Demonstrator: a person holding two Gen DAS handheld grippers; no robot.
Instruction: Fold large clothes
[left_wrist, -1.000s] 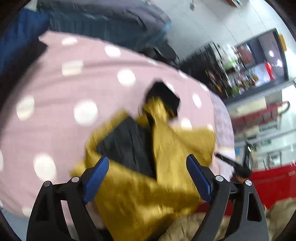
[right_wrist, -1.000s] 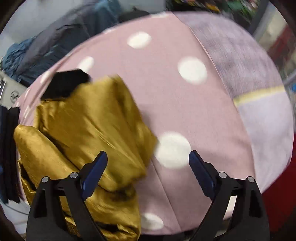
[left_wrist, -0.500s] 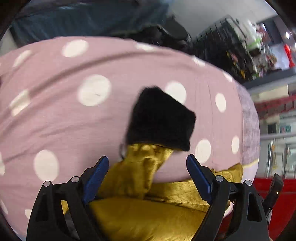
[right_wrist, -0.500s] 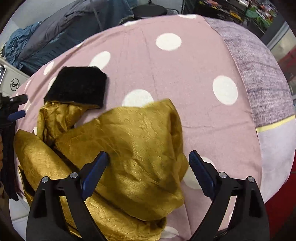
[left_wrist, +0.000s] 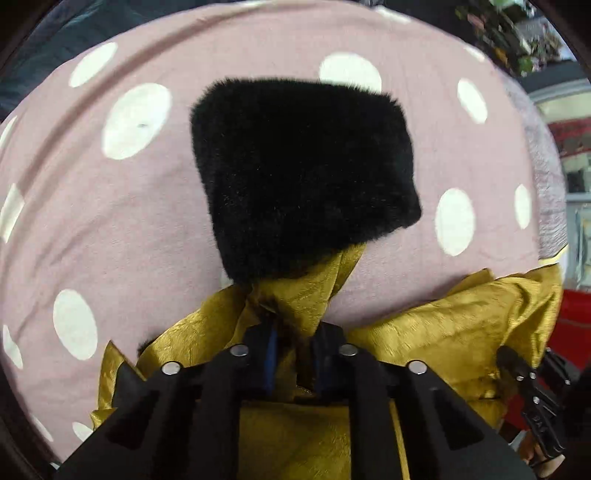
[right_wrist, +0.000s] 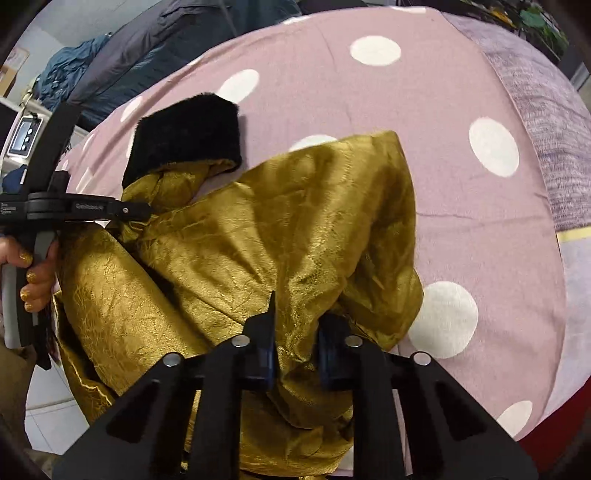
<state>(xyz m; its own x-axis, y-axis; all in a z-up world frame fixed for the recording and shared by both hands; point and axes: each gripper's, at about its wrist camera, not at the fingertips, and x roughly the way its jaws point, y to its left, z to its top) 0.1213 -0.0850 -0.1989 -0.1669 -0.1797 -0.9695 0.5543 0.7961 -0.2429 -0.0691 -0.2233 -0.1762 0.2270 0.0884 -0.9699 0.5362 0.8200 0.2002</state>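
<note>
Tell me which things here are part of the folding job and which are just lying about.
In the job:
gold garment with black fur cuff
left gripper, just closed on the gold fabric
right gripper, just closed on it too

Lying about:
polka-dot pink cover underneath
blue-grey bedding behind

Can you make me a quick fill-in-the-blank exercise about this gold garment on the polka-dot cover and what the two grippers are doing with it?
1. The gold garment lies on a pink cover printed with white ____.
2. The sleeve ends in a fur cuff coloured ____.
3. The left gripper pinches the sleeve just below the ____.
4. The right gripper has just closed on ____ fabric.

Missing words: dots; black; cuff; gold
</note>
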